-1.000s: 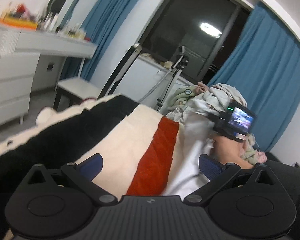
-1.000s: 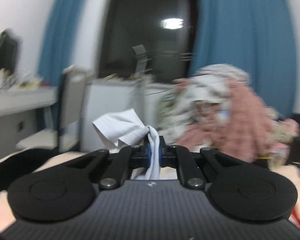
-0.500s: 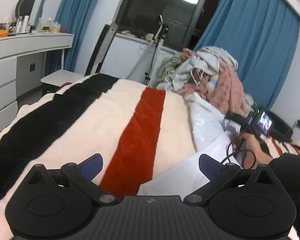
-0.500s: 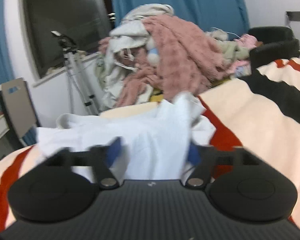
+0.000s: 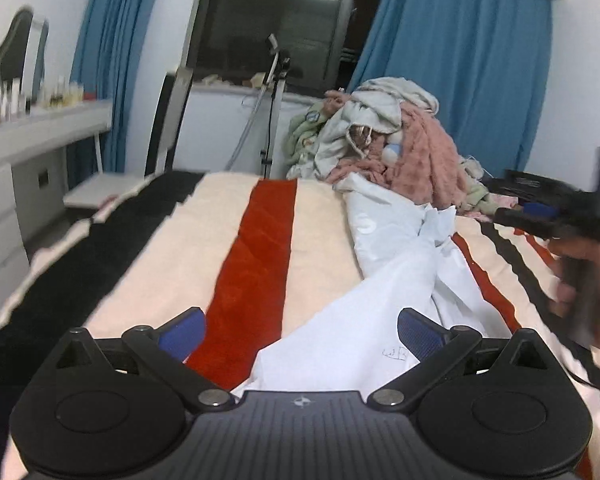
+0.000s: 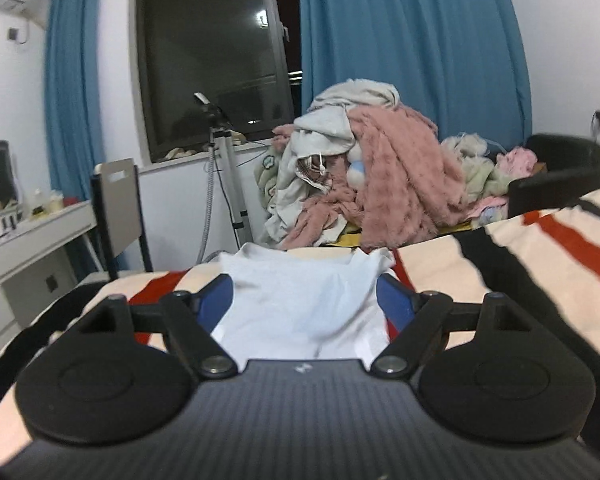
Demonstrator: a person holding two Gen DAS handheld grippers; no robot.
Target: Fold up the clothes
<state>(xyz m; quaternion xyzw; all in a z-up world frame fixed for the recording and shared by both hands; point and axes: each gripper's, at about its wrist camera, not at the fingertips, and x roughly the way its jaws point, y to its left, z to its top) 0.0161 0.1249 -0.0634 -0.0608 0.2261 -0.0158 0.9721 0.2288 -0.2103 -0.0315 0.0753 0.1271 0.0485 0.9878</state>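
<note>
A white garment (image 5: 384, 276) lies crumpled along the striped blanket (image 5: 220, 248) on the bed, running from the near edge toward the clothes pile. My left gripper (image 5: 300, 326) is open just above the garment's near end, with cloth showing between its blue pads (image 5: 180, 330). In the right wrist view the same white garment (image 6: 304, 296) spreads out on the blanket (image 6: 540, 256) below my open right gripper (image 6: 306, 300). From the left wrist view, the right gripper's body (image 5: 560, 220) appears at the far right, held in a hand (image 5: 584, 280).
A heap of pink, grey and green clothes (image 5: 384, 140) fills the far end of the bed. A tripod (image 5: 274, 92), a chair (image 5: 168, 120) and a white dresser (image 5: 28, 152) stand to the left. Blue curtains (image 6: 400, 40) frame a dark window.
My right gripper let go of the white garment, which dropped onto the blanket, and now stands open over it. The left gripper tilted down toward the bed and closer to the garment's near end.
</note>
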